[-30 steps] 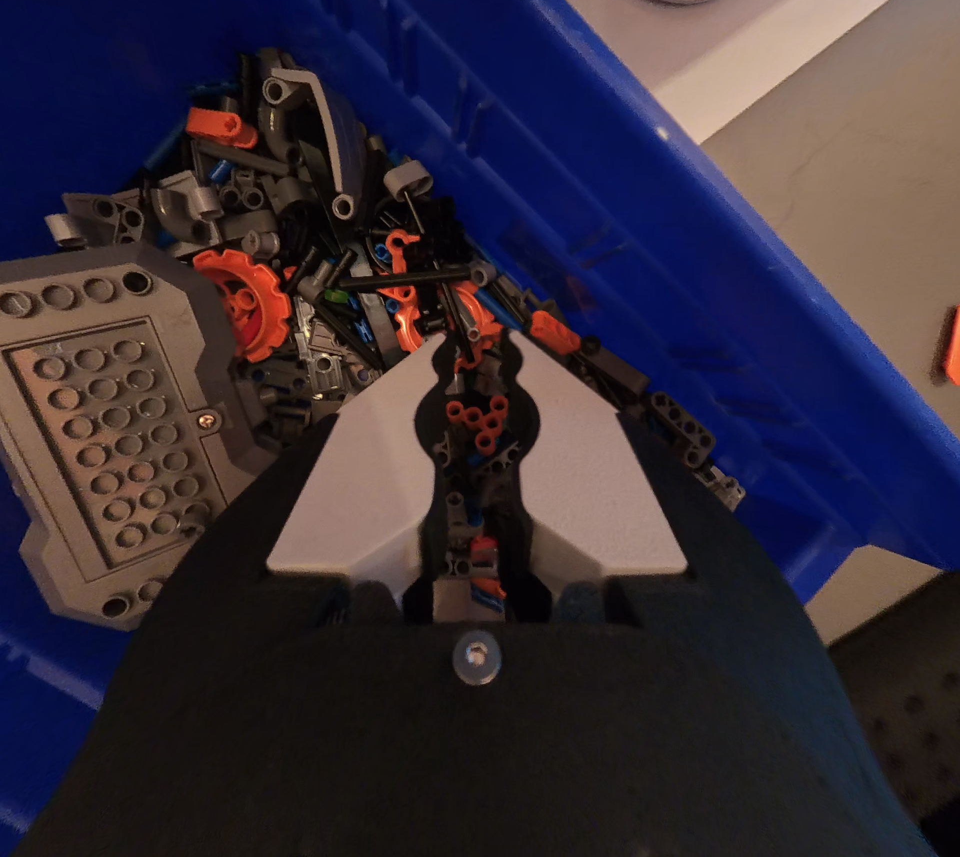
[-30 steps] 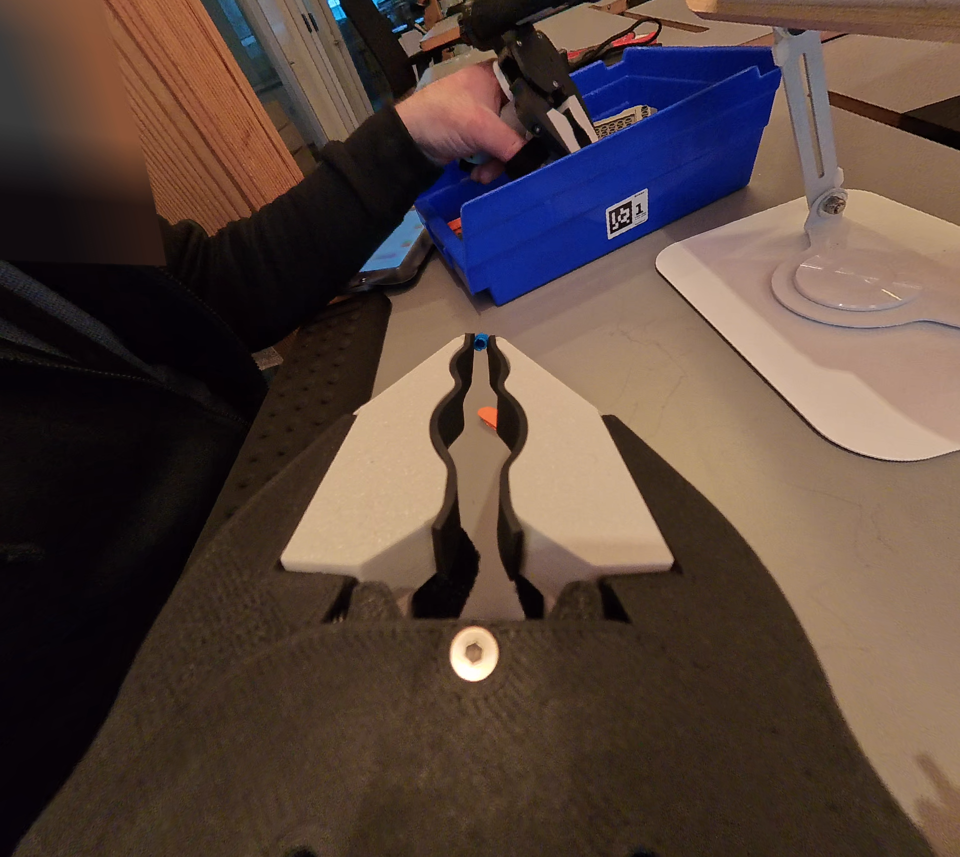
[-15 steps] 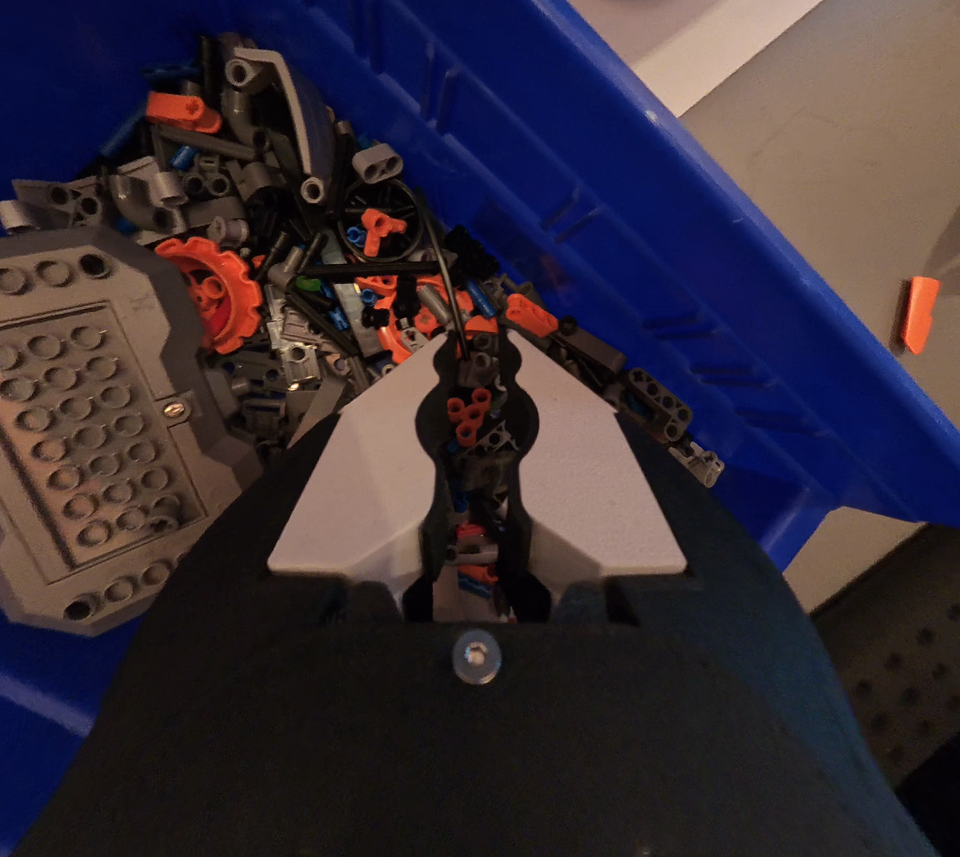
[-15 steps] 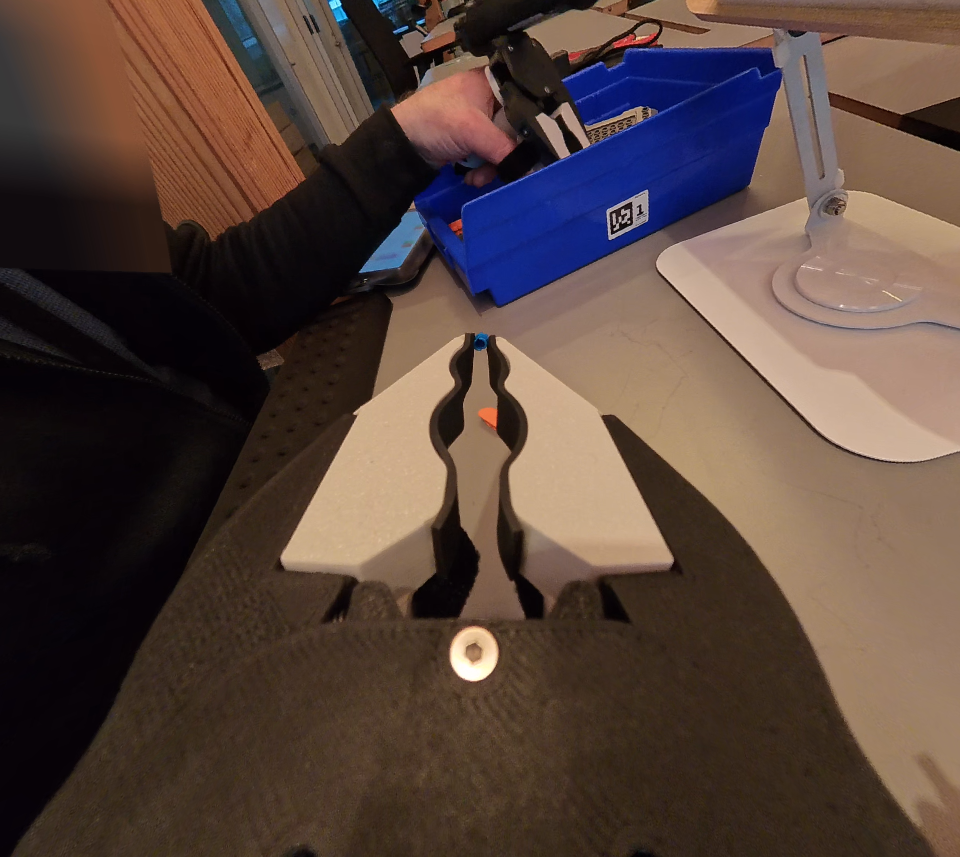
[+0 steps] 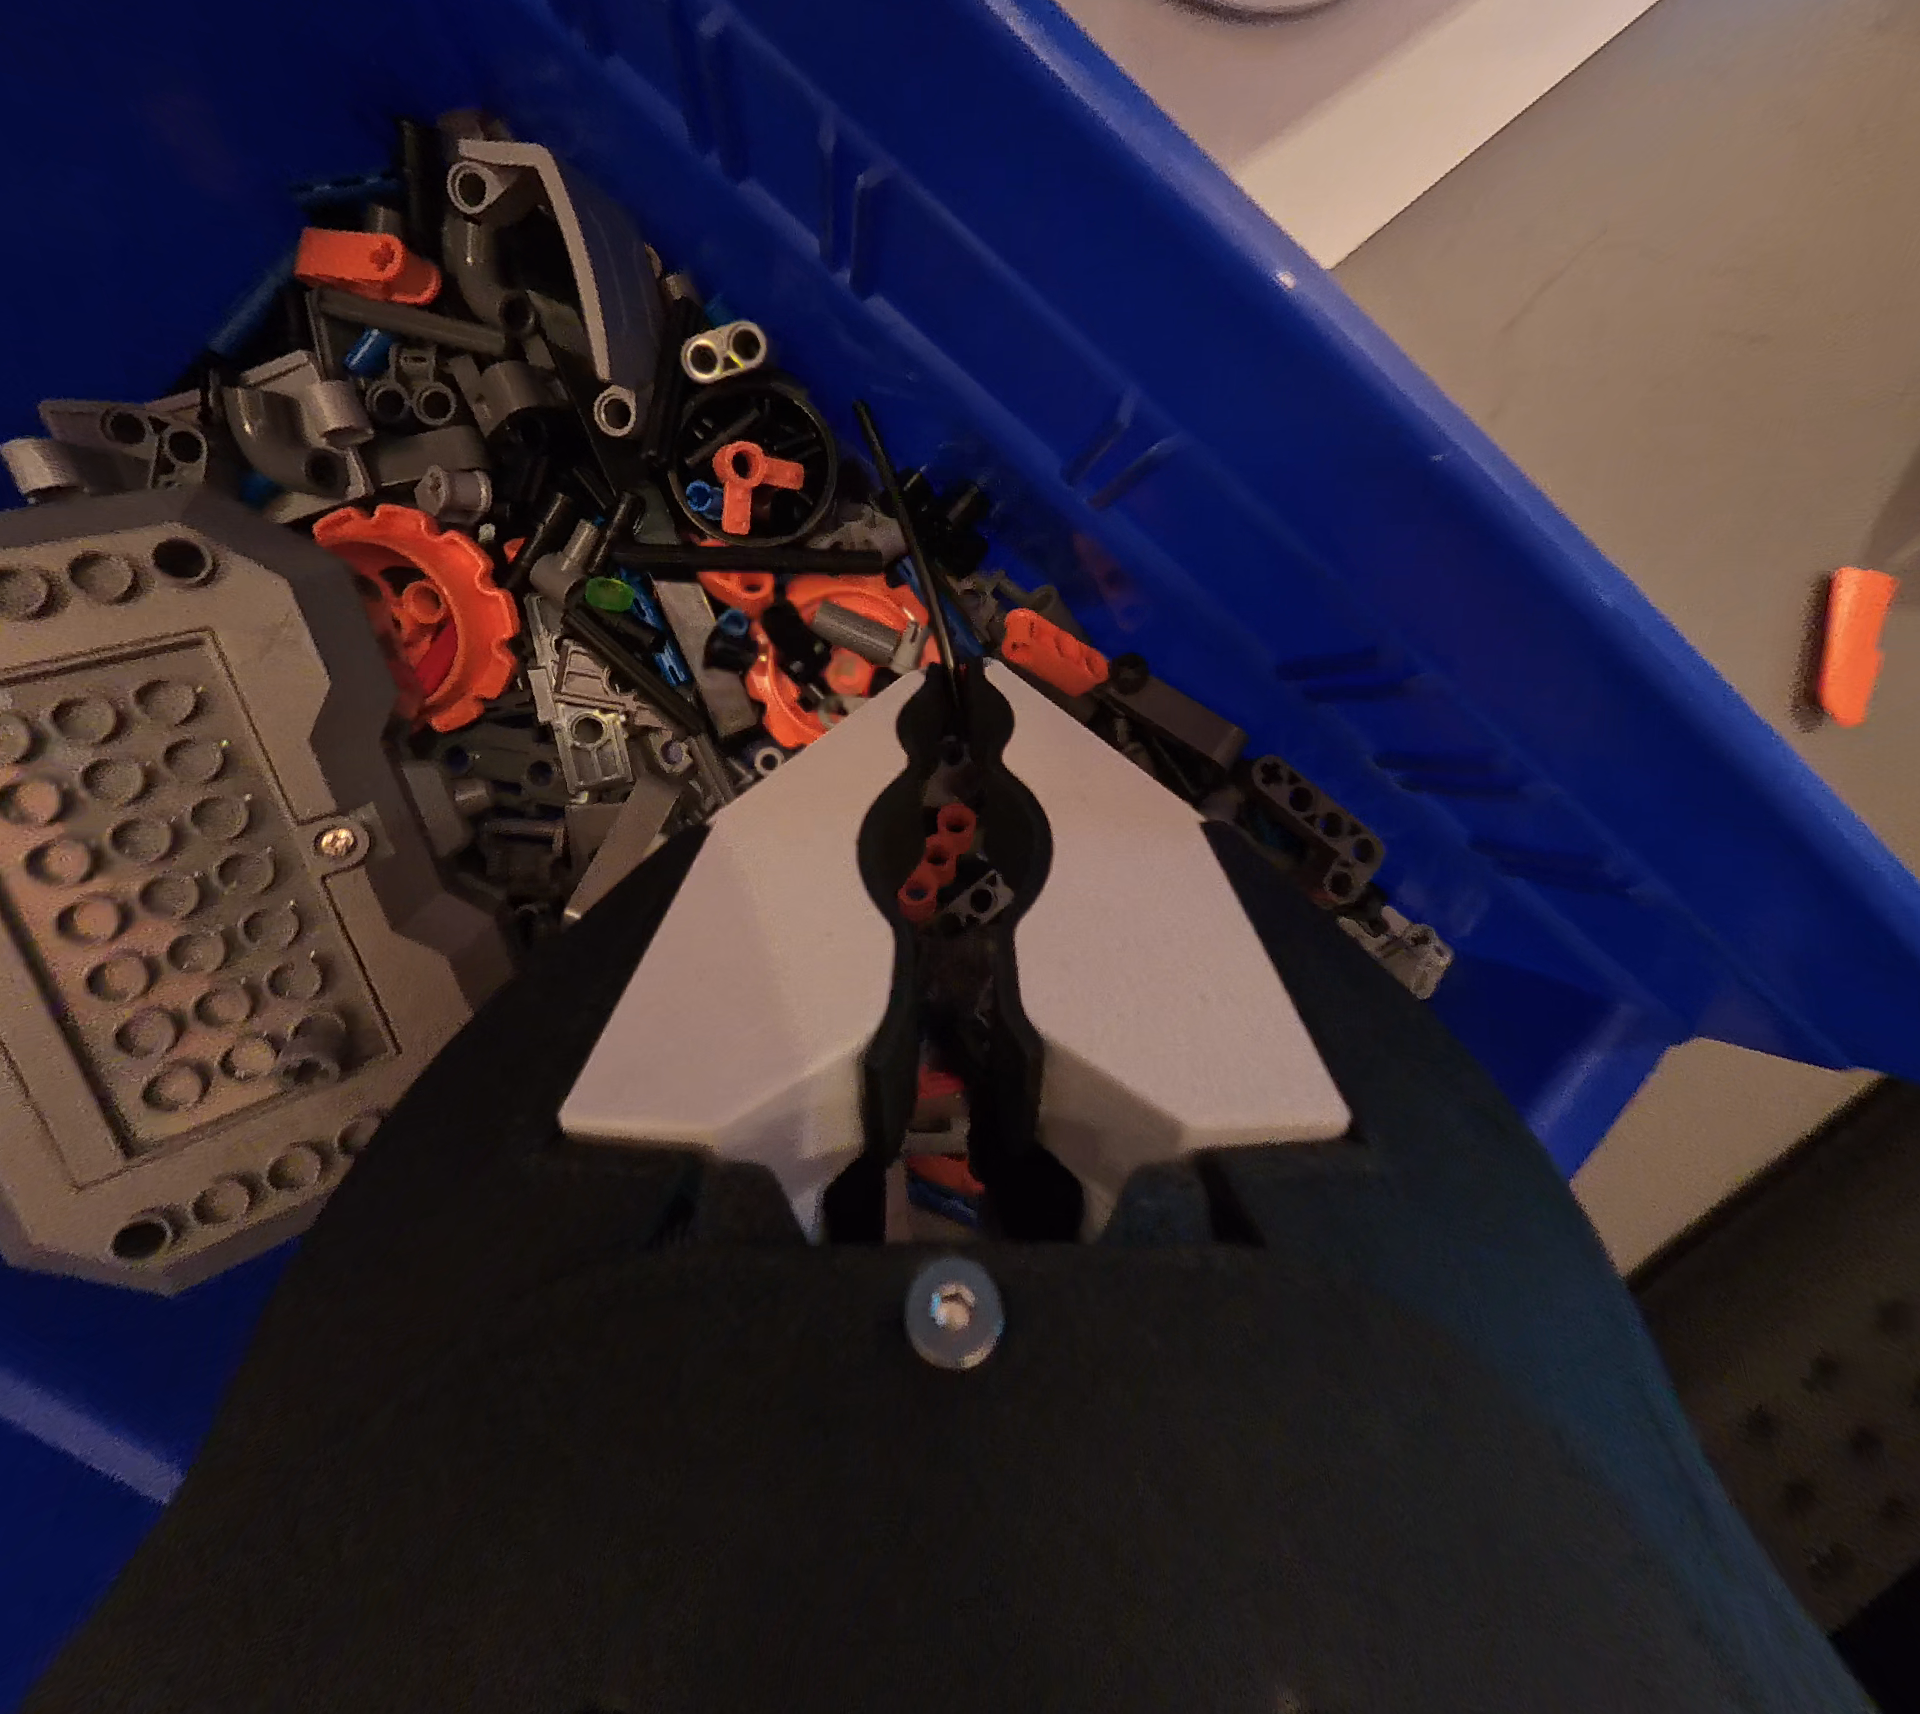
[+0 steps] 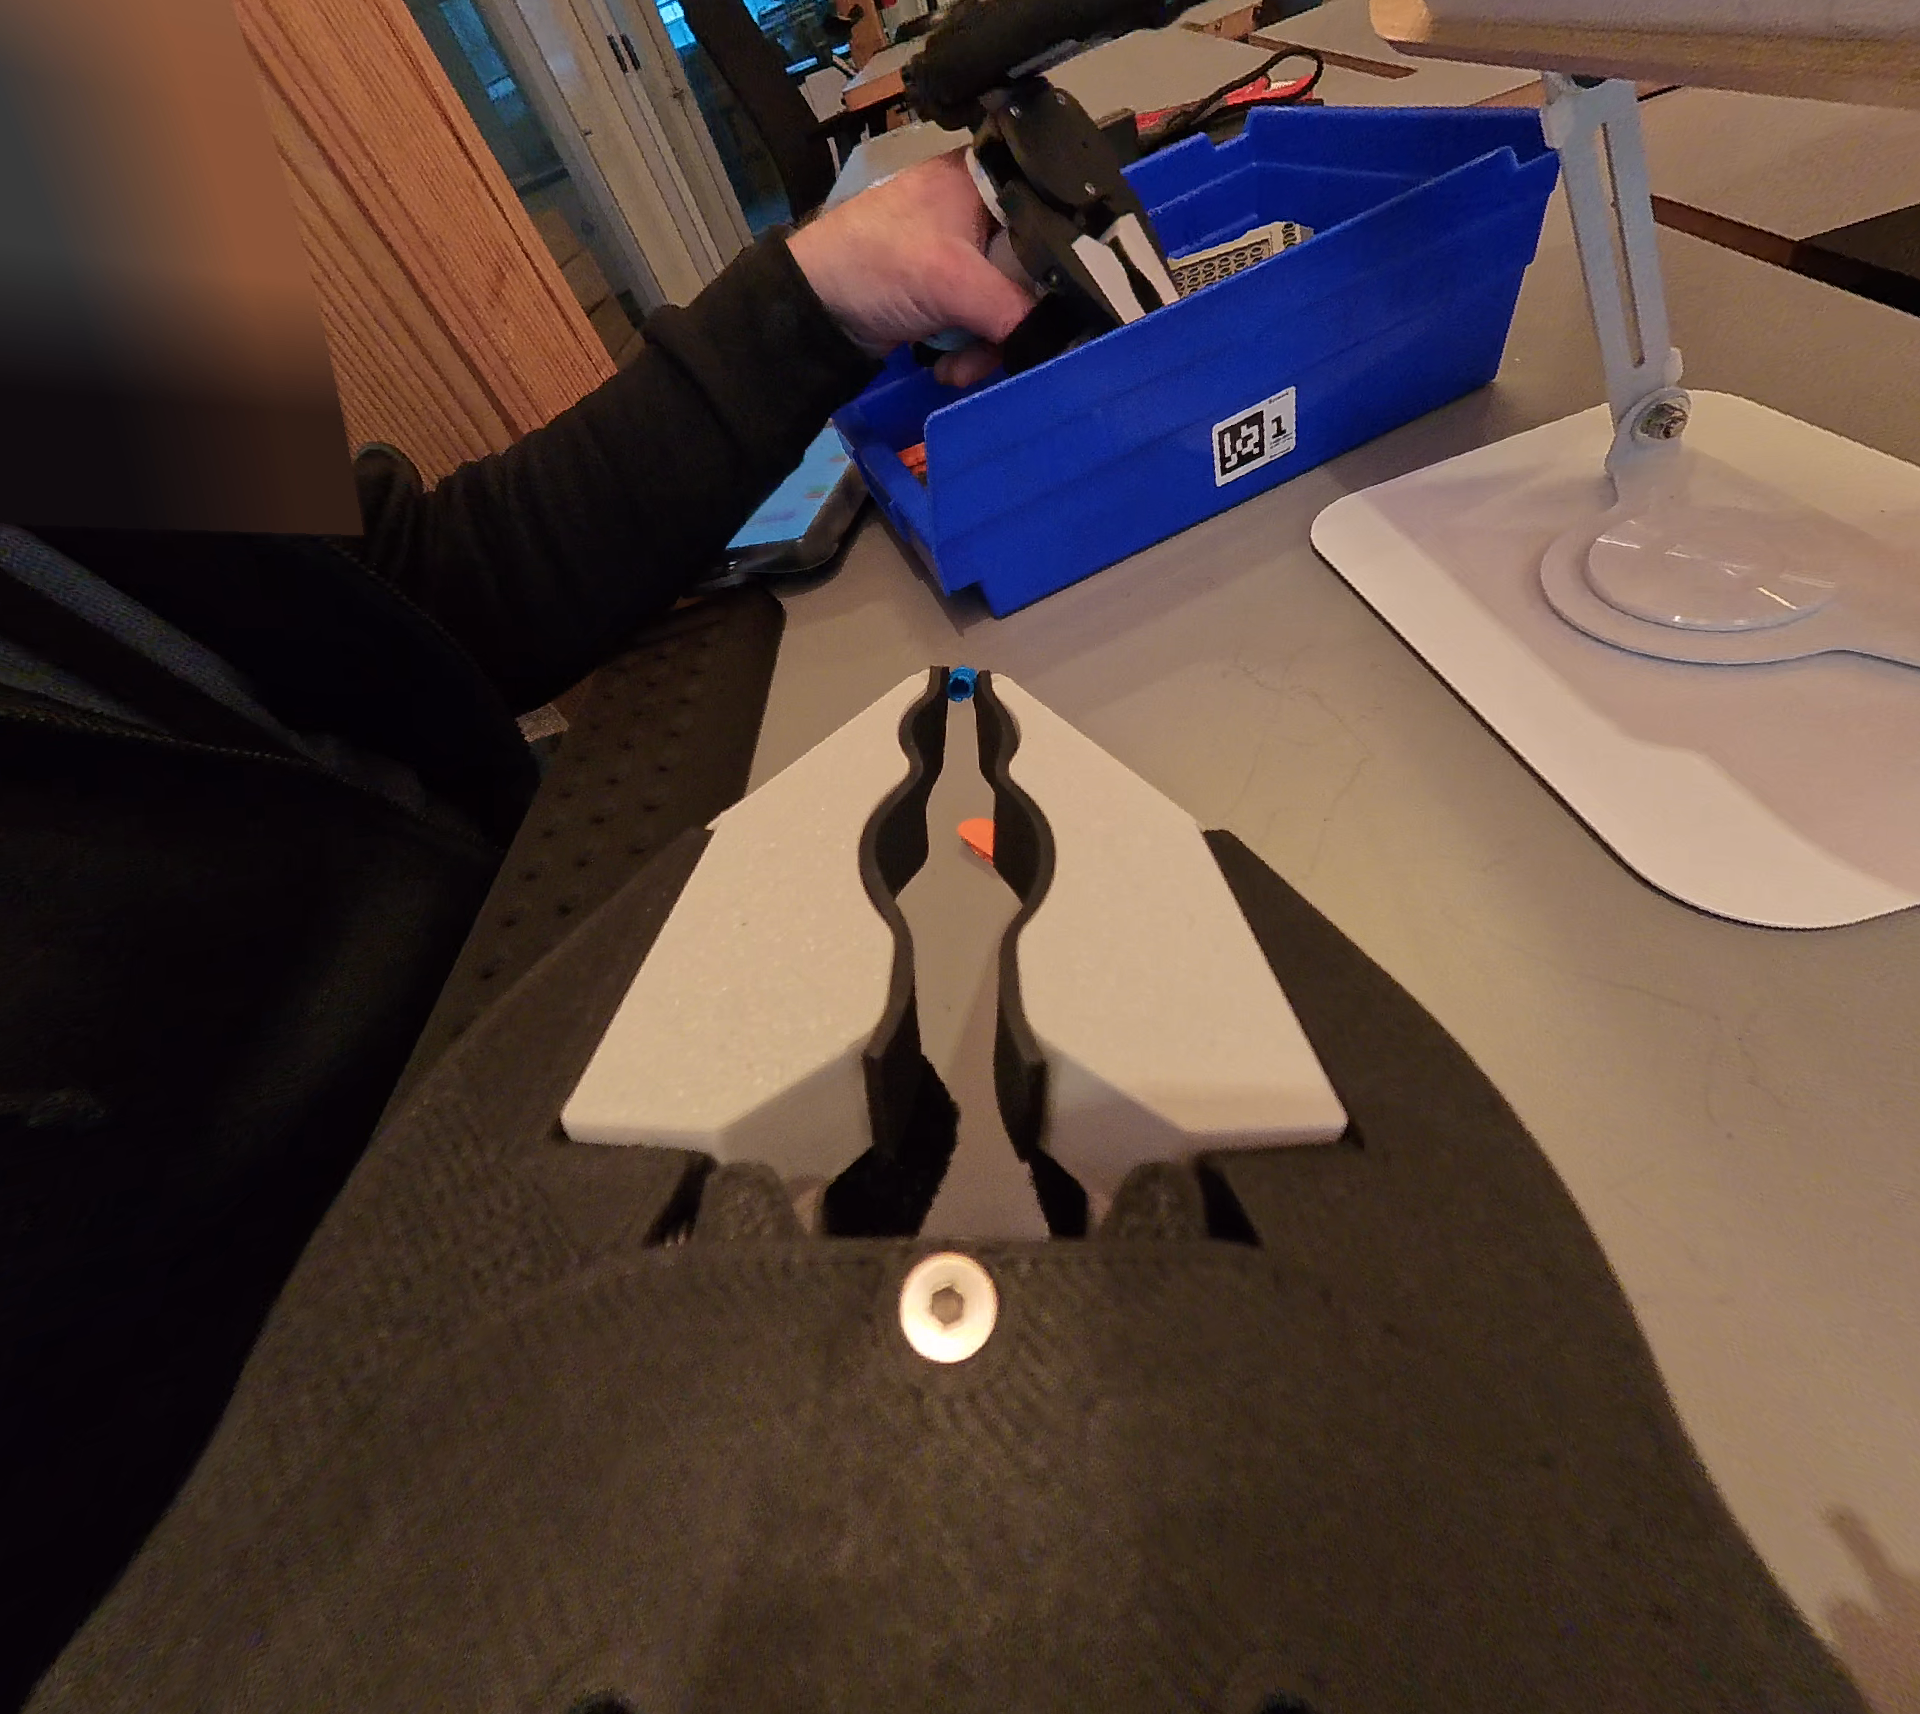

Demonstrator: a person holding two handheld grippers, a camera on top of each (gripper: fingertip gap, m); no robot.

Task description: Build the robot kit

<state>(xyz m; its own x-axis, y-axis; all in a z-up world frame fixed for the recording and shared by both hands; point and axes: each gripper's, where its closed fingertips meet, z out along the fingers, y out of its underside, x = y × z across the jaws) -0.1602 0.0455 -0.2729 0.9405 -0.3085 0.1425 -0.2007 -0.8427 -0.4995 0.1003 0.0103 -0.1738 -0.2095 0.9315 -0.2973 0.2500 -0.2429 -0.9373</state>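
Observation:
My left gripper hangs over a blue bin holding a pile of grey, black and orange toy building parts. Its jaws are shut on a thin black bendy rod, which curves up from the tips. My right gripper hovers low over the grey table, shut on a small blue pin. A small orange piece lies on the table below it. The right wrist view shows the bin farther off, with a hand holding the left gripper in it.
A large grey studded plate and an orange gear lie in the bin. An orange piece lies on the table outside it. A white stand base sits to the right, a black perforated mat to the left. Across from one pair of fingers to the other is roughly 30 cm.
My left gripper has risen a little out of the pile with the thin black rod between its tips. The right gripper has not moved.

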